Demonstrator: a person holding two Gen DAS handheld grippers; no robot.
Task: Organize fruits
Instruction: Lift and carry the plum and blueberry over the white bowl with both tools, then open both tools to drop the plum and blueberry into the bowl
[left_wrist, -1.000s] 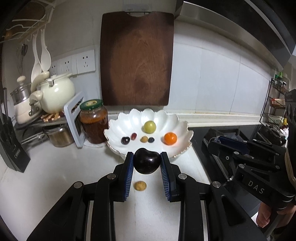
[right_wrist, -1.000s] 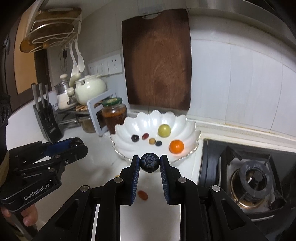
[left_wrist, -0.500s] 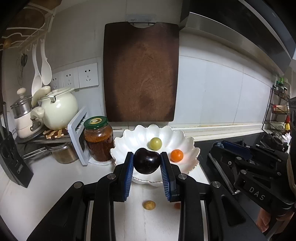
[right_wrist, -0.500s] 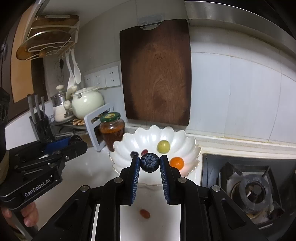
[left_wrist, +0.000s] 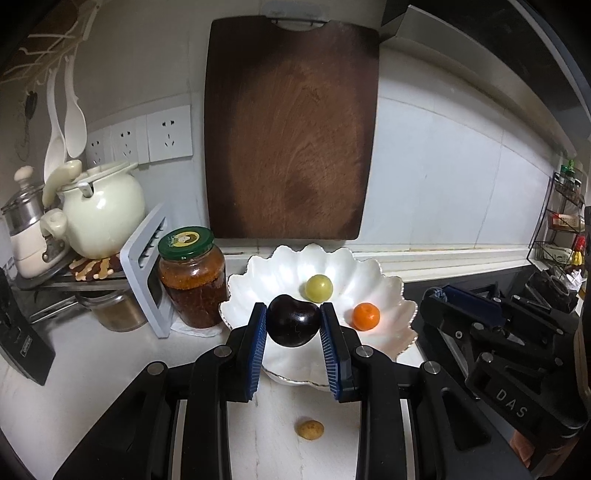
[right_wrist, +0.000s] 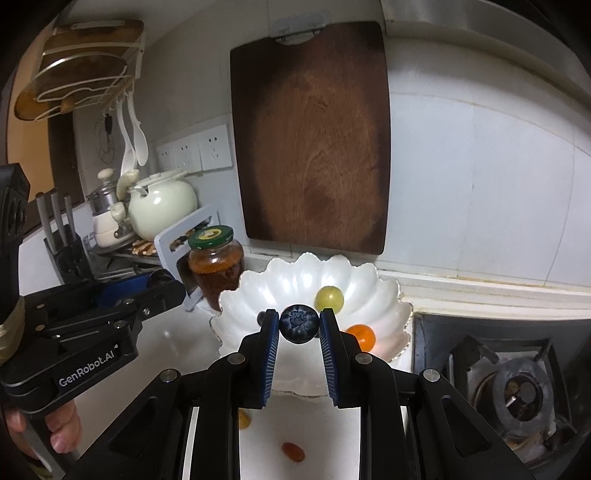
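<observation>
My left gripper (left_wrist: 293, 325) is shut on a dark plum (left_wrist: 293, 324), held just in front of the white scalloped bowl (left_wrist: 391, 291). My right gripper (right_wrist: 298, 325) is shut on a blueberry (right_wrist: 298, 324) at the bowl's (right_wrist: 388, 291) near rim. The bowl holds a green fruit (left_wrist: 318, 287) and a small orange (left_wrist: 365, 316); both also show in the right wrist view, green (right_wrist: 328, 297) and orange (right_wrist: 364, 336). A small yellow fruit (left_wrist: 310, 429) lies on the counter below my left gripper. A small red fruit (right_wrist: 293, 451) and a yellow one (right_wrist: 244, 419) lie below my right gripper.
A jar with a green lid (left_wrist: 192, 277) stands left of the bowl, beside a white rack (left_wrist: 147, 280) and a teapot (left_wrist: 103, 214). A wooden cutting board (left_wrist: 291, 140) hangs on the wall behind. A gas stove (right_wrist: 517, 391) is to the right. A knife block (right_wrist: 70, 254) stands at the far left.
Both grippers have moved forward toward the bowl and lower, still holding their fruits. The bowl looks larger and nearer, and the loose counter fruits have slid lower in view.
</observation>
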